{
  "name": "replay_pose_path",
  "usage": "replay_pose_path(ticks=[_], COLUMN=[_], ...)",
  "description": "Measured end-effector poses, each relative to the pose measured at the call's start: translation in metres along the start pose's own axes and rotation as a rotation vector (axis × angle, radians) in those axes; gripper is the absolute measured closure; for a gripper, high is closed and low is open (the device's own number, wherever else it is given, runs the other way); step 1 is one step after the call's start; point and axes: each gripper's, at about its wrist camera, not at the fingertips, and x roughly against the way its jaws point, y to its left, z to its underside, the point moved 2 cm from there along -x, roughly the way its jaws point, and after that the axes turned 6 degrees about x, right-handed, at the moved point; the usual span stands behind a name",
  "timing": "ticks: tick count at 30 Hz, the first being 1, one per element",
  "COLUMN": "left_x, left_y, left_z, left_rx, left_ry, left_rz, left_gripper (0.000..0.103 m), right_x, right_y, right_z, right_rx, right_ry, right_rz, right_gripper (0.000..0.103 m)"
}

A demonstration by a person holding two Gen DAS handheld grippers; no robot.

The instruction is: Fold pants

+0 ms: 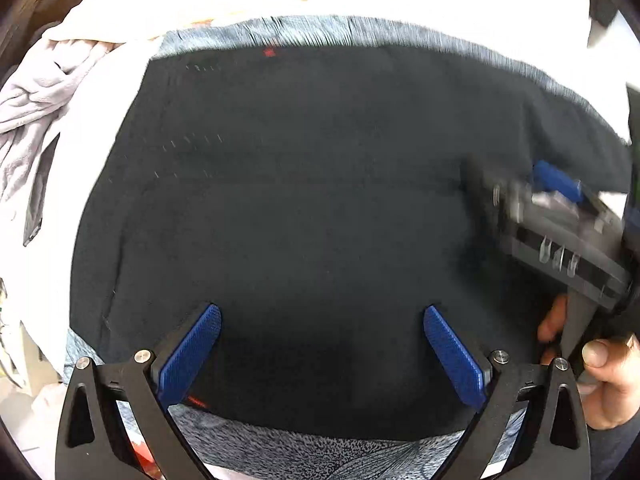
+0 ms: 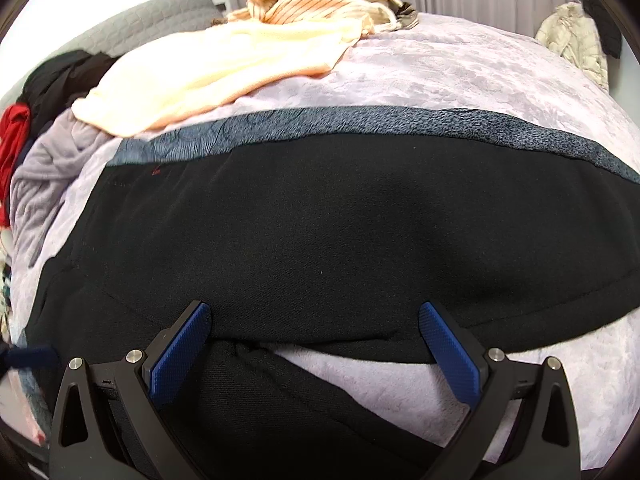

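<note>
Black pants lie spread flat on a lilac bedspread, over its blue-grey band; their long axis runs left to right across both views, parallel to the bed's near edge. We judge one fold done, since a doubled edge shows near our right gripper, with more folds left. Which end is the waist, we cannot tell. Both the right gripper and our left gripper stand wide and empty above the cloth. Loose laundry crowds the far left corner.
</note>
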Motion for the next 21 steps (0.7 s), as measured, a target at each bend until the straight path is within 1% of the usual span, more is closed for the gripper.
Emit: replay_pose_path(ticks=[1,2,3,5,7,9,11,12,13,14,15,16,18,19,20,21], left_x=[0.007,0.012,0.019,0.030,0.037,0.042,0.049,0.050,0.048,0.047,0.034,0.016,0.006,0.008,0.003,-0.001], left_y=[0.014,0.018,0.023,0.031,0.037,0.038,0.040,0.040,0.035,0.035,0.021,0.019,0.020,0.020,0.021,0.022], left_z=[-0.007,-0.012,-0.019,-0.030,-0.039,-0.044,-0.042,-0.042,-0.047,-0.048,-0.049,-0.063,-0.071,-0.070,-0.073,-0.076], left_rx=[0.002,0.008,0.016,0.034,0.039,0.028,0.019,0.018,0.021,0.023,0.032,0.036,0.032,0.028,0.024,0.022], left_ry=[-0.022,-0.042,-0.067,-0.096,-0.120,-0.153,-0.173,-0.182,-0.188,-0.189,-0.194,-0.200,-0.204,-0.202,-0.202,-0.200], left_rz=[-0.003,-0.015,-0.029,-0.038,-0.039,-0.059,-0.068,-0.067,-0.064,-0.061,-0.059,-0.052,-0.064,-0.077,-0.082,-0.085], left_gripper=[0.001,0.001,0.001,0.001,0.001,0.001,0.001,0.001,0.001,0.001,0.001,0.001,0.001,0.001,0.001,0.001], right_x=[0.003,0.010,0.023,0.062,0.109,0.162,0.200,0.210,0.212,0.204,0.190,0.170,0.121,0.095,0.070,0.049], right_y=[0.001,0.002,0.001,-0.002,-0.004,-0.005,-0.004,-0.004,-0.004,-0.005,-0.009,-0.012,-0.018,-0.019,-0.017,-0.021], right_z=[-0.006,-0.011,-0.016,-0.030,-0.048,-0.069,-0.085,-0.091,-0.095,-0.099,-0.103,-0.107,-0.119,-0.123,-0.128,-0.126], right_rx=[0.027,0.032,0.033,0.030,0.028,0.036,0.068,0.085,0.103,0.105,0.088,0.071,0.070,0.095,0.134,0.167], right_ry=[0.041,0.062,0.044,-0.032,-0.114,-0.229,-0.322,-0.353,-0.371,-0.368,-0.342,-0.300,-0.200,-0.158,-0.118,-0.087], right_rz=[-0.007,-0.018,-0.036,-0.047,-0.066,-0.079,-0.057,-0.034,-0.015,0.017,0.046,0.044,-0.029,-0.050,-0.055,-0.054], right_gripper=[0.000,0.000,0.000,0.000,0.000,0.000,0.000,0.000,0.000,0.000,0.000,0.000,0.000,0.000,0.000,0.000])
